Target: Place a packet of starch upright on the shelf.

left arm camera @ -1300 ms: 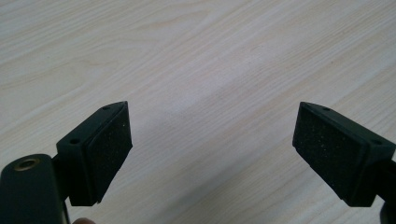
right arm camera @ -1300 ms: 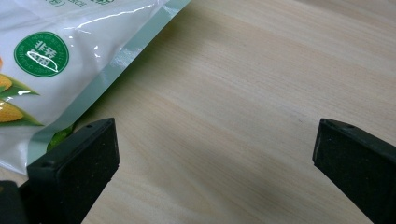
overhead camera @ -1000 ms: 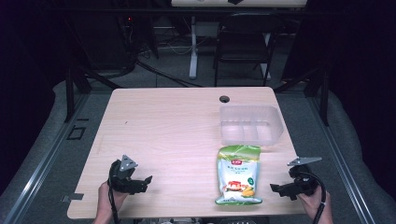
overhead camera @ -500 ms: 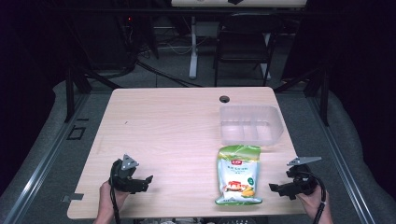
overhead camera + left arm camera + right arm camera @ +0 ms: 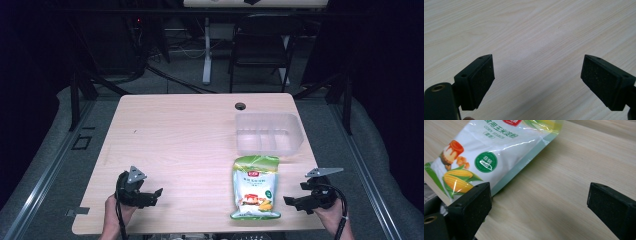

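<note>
A green and white corn starch bag (image 5: 254, 187) lies flat near the table's front edge, right of centre; the right gripper view shows the bag (image 5: 496, 152) with its corn picture at upper left. My right gripper (image 5: 294, 201) rests just right of the bag, jaws wide apart, open (image 5: 539, 205) with only bare wood between them. My left gripper (image 5: 156, 194) sits at the front left of the table, open (image 5: 537, 80) over bare wood. A clear plastic tray (image 5: 295, 131) with compartments stands behind the bag.
The light wooden table (image 5: 185, 140) has a round cable hole (image 5: 240, 106) at its back edge. A black chair (image 5: 260, 50) and a white desk leg (image 5: 206, 50) stand beyond the table on dark floor.
My right gripper has shifted slightly left, closer to the bag's right edge. The left gripper stays in place.
</note>
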The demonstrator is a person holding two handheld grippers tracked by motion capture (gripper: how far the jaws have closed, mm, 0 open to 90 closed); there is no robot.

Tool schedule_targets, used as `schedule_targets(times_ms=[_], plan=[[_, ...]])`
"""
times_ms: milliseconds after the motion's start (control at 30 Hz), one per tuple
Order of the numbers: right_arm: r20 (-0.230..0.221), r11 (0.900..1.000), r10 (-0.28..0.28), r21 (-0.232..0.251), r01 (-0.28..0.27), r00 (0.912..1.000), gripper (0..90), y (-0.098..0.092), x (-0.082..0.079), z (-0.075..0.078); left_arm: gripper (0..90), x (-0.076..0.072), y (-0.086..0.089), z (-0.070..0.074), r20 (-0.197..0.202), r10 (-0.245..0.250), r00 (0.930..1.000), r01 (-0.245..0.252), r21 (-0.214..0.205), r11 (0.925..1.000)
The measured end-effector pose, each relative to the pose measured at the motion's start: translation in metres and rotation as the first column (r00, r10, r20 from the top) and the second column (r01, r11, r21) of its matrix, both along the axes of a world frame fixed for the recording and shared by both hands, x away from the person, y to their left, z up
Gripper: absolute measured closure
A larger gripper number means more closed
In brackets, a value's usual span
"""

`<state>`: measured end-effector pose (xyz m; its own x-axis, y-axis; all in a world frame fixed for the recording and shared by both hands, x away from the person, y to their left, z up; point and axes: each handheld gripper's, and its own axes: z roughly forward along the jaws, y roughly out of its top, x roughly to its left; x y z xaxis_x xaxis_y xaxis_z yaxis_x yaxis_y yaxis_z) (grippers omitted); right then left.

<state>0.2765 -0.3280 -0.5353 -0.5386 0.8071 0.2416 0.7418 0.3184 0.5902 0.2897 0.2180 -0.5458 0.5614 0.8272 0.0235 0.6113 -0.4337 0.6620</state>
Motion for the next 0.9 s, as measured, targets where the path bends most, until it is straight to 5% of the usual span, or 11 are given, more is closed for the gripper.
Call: schedule_targets(times_ms=[433,900], plan=[[-0.003,0.9975,0.07,0.006,-0.07,0.9975,3.6,0.022,0.012,0.0,11.5,-0.001,-0.002,0.001,0.001,-0.015,0.9999,0.015,-0.006,0.9999],[-0.001,0.9972,0.075,0.006,-0.075,0.9972,8.0,0.03,0.041,-0.003,11.6,0.0,-0.003,-0.001,-0.002,-0.008,1.0,0.008,0.004,1.0]])
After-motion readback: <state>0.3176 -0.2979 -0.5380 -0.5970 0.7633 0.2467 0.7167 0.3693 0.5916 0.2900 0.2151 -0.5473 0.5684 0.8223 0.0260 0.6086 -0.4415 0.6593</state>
